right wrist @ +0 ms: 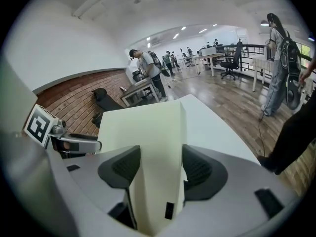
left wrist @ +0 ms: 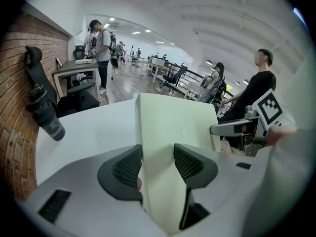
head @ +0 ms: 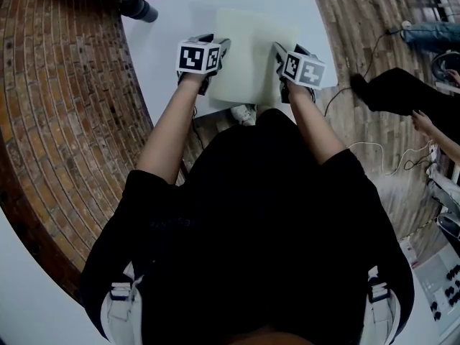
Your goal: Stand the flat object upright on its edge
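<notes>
The white table [head: 162, 63] filled my view over the brick-patterned floor [head: 57, 121]. Over its near side sat the pale flat board [head: 251, 56], held between my two grippers by its side edges. I could not tell whether its far edge touched the table. My left gripper [left wrist: 157, 164] was clamped on the board's left edge, pads pressing both faces. My right gripper [right wrist: 158, 168] gripped the right edge the same way, jaws spread wide around its thickness. A dark bottle [head: 138, 8] lay at the table's far left corner, well apart from the board.
</notes>
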Demonstrator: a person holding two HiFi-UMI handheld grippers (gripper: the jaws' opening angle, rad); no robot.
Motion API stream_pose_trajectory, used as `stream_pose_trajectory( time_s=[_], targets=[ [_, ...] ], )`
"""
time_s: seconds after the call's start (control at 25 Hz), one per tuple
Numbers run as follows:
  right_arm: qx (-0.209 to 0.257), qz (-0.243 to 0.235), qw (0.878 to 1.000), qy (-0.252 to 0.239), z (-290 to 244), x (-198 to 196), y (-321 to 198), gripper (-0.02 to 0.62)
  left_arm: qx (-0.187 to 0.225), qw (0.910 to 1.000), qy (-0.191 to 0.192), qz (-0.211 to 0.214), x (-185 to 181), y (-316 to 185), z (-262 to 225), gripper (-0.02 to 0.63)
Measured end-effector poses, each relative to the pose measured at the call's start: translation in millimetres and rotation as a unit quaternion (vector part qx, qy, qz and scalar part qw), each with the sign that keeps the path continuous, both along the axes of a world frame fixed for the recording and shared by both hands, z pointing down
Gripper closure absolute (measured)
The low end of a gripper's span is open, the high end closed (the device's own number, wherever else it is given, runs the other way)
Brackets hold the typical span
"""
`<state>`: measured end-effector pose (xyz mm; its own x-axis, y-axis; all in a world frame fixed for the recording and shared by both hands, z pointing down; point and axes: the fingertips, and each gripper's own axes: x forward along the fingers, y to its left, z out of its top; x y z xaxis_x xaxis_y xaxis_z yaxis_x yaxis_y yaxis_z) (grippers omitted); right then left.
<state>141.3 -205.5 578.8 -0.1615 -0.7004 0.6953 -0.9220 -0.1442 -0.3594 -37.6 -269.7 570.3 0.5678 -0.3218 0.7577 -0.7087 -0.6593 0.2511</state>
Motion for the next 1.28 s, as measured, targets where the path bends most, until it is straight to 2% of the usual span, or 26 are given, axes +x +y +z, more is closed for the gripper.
stream_pose_trajectory(
  time_s=[0.4,0.68,0.96,1.28],
  targets=[
    [0.051,-0.034,0.998,0.019,-42.2,-28.9,-10.4,0.328,0.048,0.9977,0.025,-0.041,-31.5,2.8,-45.2,0.386],
    [0.111,-0.057,0.992,0.026,-70.4,-48.8,-14.1,0.328,0.102,0.9924,0.034,-0.061,-53.1,7.9,-77.1,0.385],
    [0.163,-0.085,0.983,0.027,-84.9,-67.2,-21.4,0.328,0.154,0.9791,0.077,-0.107,-73.5,12.4,-94.3,0.385],
    [0.238,-0.119,0.962,0.058,-108.1,-80.6,-31.9,0.328,0.236,0.9575,0.109,-0.125,-89.0,10.0,-114.7,0.385]
  ],
)
